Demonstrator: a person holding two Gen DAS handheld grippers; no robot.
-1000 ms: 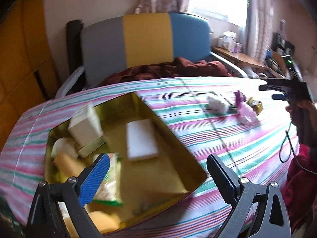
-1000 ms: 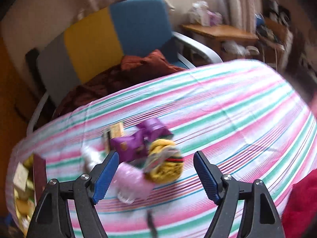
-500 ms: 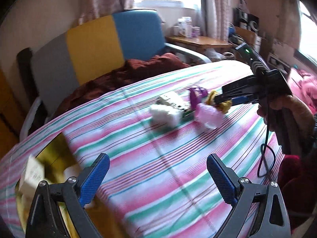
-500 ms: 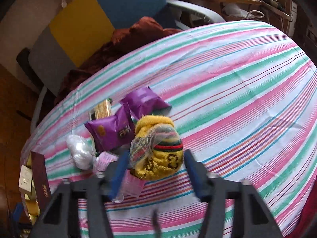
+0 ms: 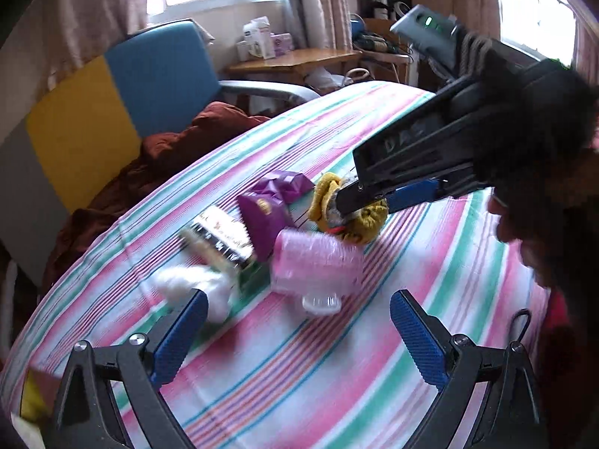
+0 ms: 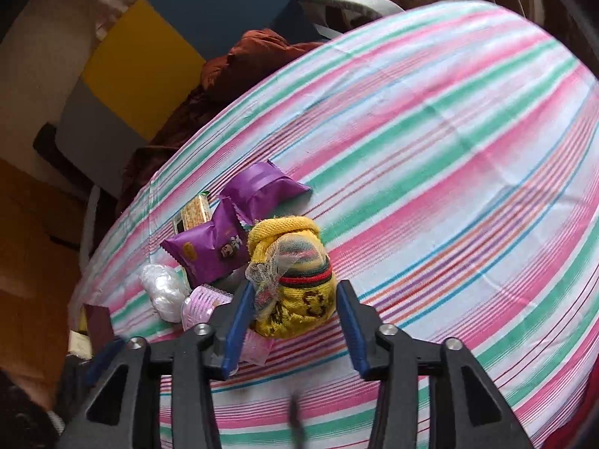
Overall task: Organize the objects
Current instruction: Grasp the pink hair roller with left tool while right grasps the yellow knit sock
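Right gripper (image 6: 292, 321) is bracketing the yellow knitted bundle (image 6: 290, 280), a rolled sock-like item with a red-and-green band and a scrap of netting. Its jaws have just been closing in and then easing slightly; both blue pads are sitting at the bundle's flanks, and contact looks likely, but I cannot tell for certain that they are pressing. The bundle is still lying on the striped surface (image 6: 430, 149), not lifted.

Left gripper (image 5: 299, 321) is hovering with jaws spread wide and nothing between them, pointing at the same cluster.

Still loose on the surface, bunched together: two purple snack packets (image 6: 209, 249), a boxed bar (image 6: 194, 213), a white crumpled plastic wad (image 6: 164, 292) and a pink ribbed cup-like item (image 5: 316, 265), the latter blurred.

At the left edge of the right wrist view, a corner of a container (image 6: 95, 323) is showing, with what seem to be items inside.

Judgement: sorting is partly underway; at least six items are remaining outside the container, with the yellow bundle apparently next.
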